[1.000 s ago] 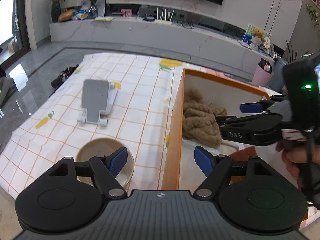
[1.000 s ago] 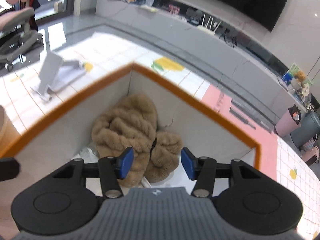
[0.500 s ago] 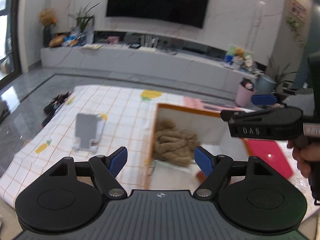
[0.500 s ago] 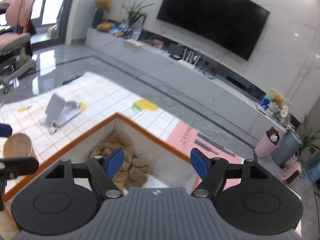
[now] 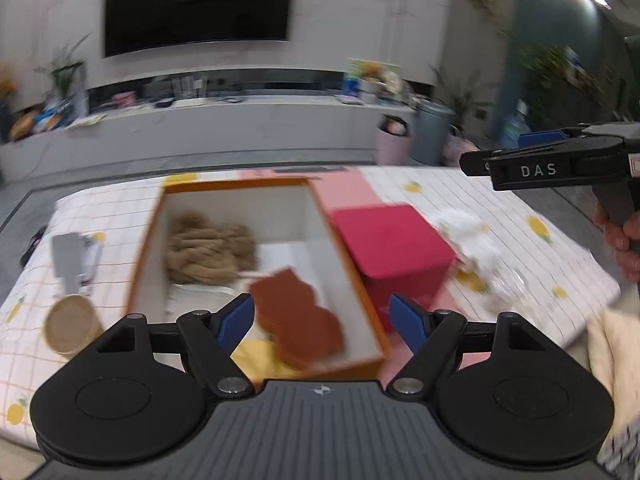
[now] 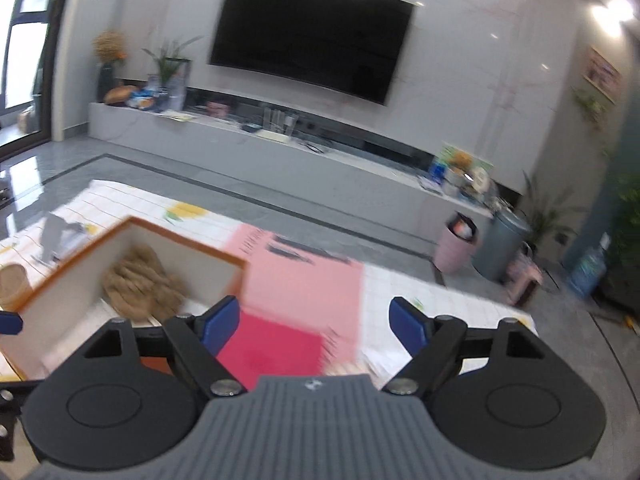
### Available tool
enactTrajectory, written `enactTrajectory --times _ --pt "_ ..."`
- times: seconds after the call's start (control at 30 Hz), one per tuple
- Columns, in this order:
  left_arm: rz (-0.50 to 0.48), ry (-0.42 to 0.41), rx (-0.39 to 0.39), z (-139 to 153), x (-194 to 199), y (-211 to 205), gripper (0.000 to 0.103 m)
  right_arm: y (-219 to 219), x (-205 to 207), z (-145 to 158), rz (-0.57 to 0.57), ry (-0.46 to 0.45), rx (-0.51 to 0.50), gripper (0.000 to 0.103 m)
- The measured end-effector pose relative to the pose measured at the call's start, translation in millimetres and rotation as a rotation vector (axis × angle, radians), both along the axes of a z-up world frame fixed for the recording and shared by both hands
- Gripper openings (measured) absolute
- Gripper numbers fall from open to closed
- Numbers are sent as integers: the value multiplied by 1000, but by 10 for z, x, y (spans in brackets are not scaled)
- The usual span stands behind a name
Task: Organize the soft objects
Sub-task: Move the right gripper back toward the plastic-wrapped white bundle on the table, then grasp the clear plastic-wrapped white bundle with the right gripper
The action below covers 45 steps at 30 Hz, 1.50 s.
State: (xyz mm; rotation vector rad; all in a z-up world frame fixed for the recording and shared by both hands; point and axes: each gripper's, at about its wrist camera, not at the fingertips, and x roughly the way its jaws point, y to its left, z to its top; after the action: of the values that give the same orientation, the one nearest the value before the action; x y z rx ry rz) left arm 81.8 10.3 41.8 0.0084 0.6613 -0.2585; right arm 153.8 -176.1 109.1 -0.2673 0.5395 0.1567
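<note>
Tan fluffy bundle (image 5: 210, 248), orange-rimmed box (image 5: 149, 236)

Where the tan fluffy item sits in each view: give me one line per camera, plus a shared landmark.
Left wrist view: tan fluffy item lies left of centre, in the far left part of the orange-rimmed box.
Right wrist view: it sits at lower left, inside the same box's far corner.
Shared landmark: the red box, right of the orange-rimmed box in both.
</note>
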Motion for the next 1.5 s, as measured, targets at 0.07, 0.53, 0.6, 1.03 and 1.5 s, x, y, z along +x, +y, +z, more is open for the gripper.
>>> enactTrajectory --times 0.07,0.53,0.6,1.03,1.5 --pt "-29 -1 12 -79 -64 -140 90 -257 -124 -96 -37 26 6 82" --pt "-113 -76 60 -393 -337 -649 90 -1550 -635 -1235 -218 208 48 83" --pt "-111 -88 82 -436 -366 -735 90 -1624 -616 -1325 -228 212 67 83" --pt "-196 -99 120 -750 -433 -1308 90 -1609 -342 -1779 -150 268 116 84" --pt "-212 -12 141 -1119 -258 -1643 90 -1606 121 -2079 -125 289 120 88"
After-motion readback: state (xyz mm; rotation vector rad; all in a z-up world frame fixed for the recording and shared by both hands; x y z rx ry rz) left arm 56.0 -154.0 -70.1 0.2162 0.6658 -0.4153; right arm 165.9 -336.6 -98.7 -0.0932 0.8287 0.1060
